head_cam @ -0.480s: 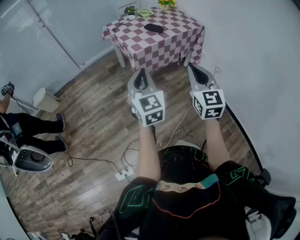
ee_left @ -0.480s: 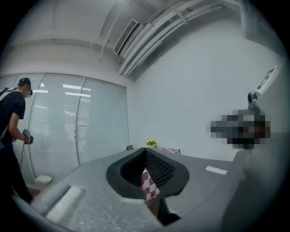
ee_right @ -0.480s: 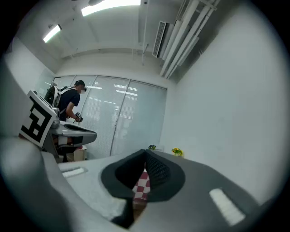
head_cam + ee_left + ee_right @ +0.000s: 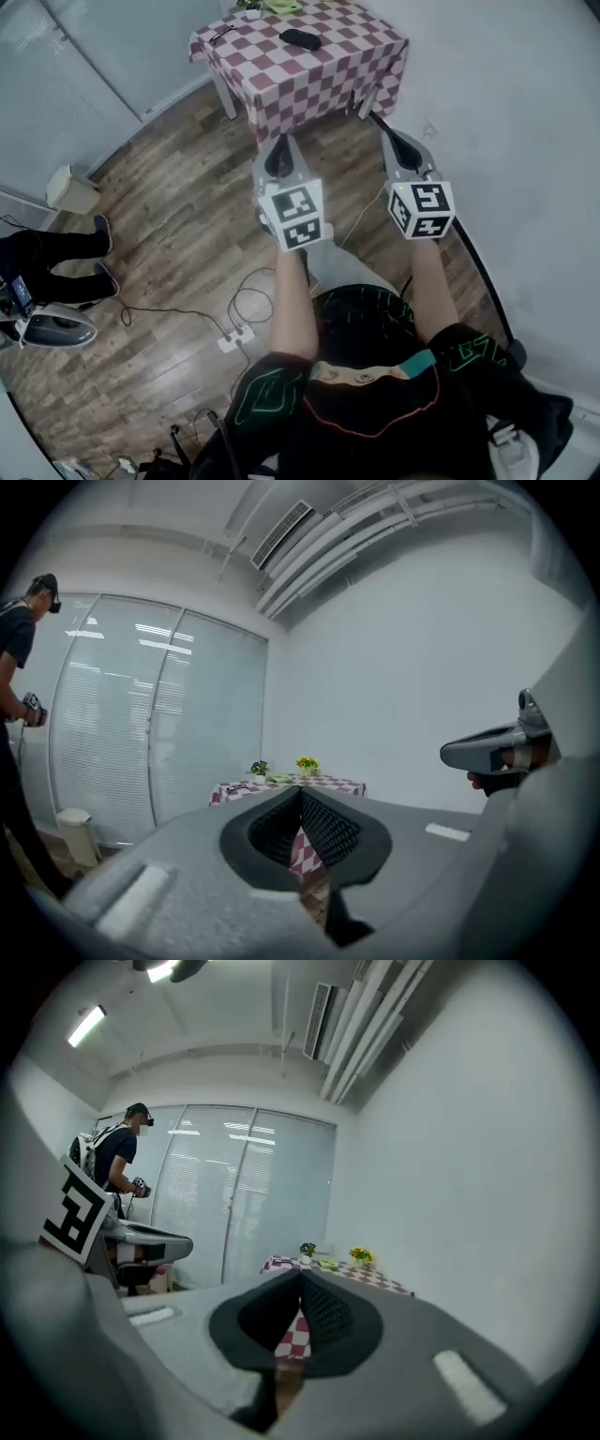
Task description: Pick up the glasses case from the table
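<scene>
— Looking for the glasses case (image 4: 300,39).
— Lying dark and flat on the checkered tabletop (image 4: 361,42), toward the middle. Well ahead of both grippers, touched by neither.
— And the left gripper (image 4: 300,803)?
— Pressed together, ribbed pads meeting edge to edge, nothing between them. Held about level, aimed at the tabletop across the room.
— Same for the right gripper (image 4: 300,1288)?
— Closed tight too, and empty, pointing the same way. Held beside the left gripper in the head view, apart from it, with marker cubes turned up toward the camera.
— Anything else on the tabletop?
— A small potted plant (image 4: 259,769) and yellow flowers (image 4: 307,763) at the back edge. Also something dark and thin near the left corner, too small to tell.
— Around the room?
— Wooden floor (image 4: 169,234) with a white power strip (image 4: 232,339) and loose cables. A pale bin (image 4: 70,190) by the glazed partition. A second person (image 4: 117,1166) standing off to the left, holding something in one hand.
</scene>
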Tool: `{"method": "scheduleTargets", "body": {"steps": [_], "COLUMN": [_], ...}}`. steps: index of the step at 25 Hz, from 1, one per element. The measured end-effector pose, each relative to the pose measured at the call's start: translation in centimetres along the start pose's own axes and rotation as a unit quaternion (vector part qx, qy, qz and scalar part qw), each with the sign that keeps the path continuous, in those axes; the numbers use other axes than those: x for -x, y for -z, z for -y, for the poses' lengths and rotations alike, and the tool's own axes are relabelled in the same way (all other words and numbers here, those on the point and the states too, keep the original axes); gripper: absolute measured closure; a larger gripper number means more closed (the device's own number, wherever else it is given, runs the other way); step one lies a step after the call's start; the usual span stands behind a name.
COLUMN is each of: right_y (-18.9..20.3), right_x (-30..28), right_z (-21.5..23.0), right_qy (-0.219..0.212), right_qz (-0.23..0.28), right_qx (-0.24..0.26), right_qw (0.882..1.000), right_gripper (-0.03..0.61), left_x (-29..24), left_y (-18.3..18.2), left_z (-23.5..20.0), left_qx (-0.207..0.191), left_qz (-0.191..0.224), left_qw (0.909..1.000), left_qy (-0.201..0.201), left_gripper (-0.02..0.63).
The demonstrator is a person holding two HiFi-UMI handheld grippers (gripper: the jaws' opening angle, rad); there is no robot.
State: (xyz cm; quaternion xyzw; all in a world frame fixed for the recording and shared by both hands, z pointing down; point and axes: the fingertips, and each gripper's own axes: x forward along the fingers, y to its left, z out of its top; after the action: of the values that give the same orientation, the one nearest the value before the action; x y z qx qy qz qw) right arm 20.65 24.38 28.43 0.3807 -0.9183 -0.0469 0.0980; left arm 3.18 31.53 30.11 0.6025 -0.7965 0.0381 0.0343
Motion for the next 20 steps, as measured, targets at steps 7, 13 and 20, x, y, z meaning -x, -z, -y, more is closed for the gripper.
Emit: {"method": "scheduleTargets", "body": {"steps": [7, 13, 20], "right_y": [1.1, 3.2, 5.7], "right_x": [-6.9, -16.4, -23.7], "right_z": [4.9, 4.9, 7.5], "right_qy": [0.021, -0.012, -0.008], "right_qz": [0.014, -0.009, -0.048], "right_qx": [-0.091, -0.101, -0.122], "right_qw": [0.995, 0.995, 0.991], "right_gripper": [0.574, 0.574, 0.575], "left_x": [-6.3, -14.5, -23.1], "left_y": [1.1, 4.1, 6.5], "left_z": [-1.2, -3.0, -3.6], "left_qx": [0.008, 0.027, 0.018], "left_qz": [-0.024, -0.06, -0.116], "left_qw": [0.9997, 0.9978, 0.9927], "left_qy": [0.004, 0.006, 0.027], "left_gripper": [0.604, 0.604, 0.604]}}
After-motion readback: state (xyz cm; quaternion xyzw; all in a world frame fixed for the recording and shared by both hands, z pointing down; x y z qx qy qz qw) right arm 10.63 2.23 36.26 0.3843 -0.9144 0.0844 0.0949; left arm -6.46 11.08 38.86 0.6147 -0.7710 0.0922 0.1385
